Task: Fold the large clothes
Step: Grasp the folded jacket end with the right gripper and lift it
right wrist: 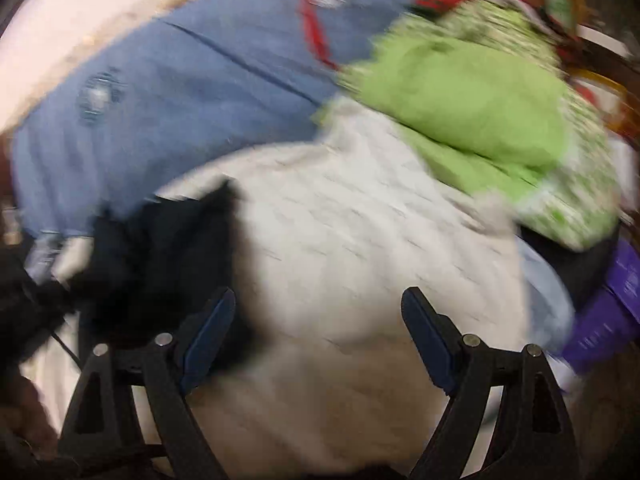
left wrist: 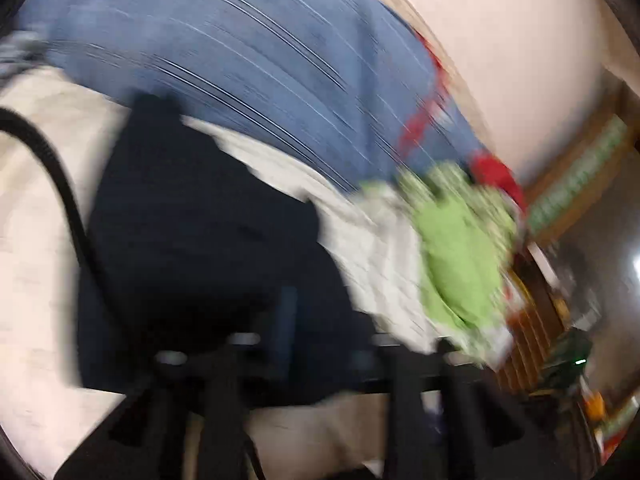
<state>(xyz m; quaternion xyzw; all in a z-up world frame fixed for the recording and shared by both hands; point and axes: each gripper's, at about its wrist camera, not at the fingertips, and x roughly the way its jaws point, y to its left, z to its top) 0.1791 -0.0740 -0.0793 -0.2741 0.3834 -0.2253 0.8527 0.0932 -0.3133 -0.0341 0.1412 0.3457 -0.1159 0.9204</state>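
Just ahead-left of the right gripper (right wrist: pixel 318 334), jaws wide and empty over pale cloth (right wrist: pixel 340 240), lies the dark garment (right wrist: pixel 160 248), nearer the left gripper (left wrist: pixel 316 364), whose blurred jaws look parted.

Both views are badly motion-blurred. A pale cream wall (left wrist: pixel 500 60) fills the left wrist view from twelve to two o'clock. At three o'clock a brown wooden frame (left wrist: pixel 560 184) carries a green patterned strip (left wrist: pixel 580 172). Darker wooden furniture (left wrist: pixel 532 340) stands at four o'clock, with a bright light (left wrist: pixel 636 268) at the right edge.
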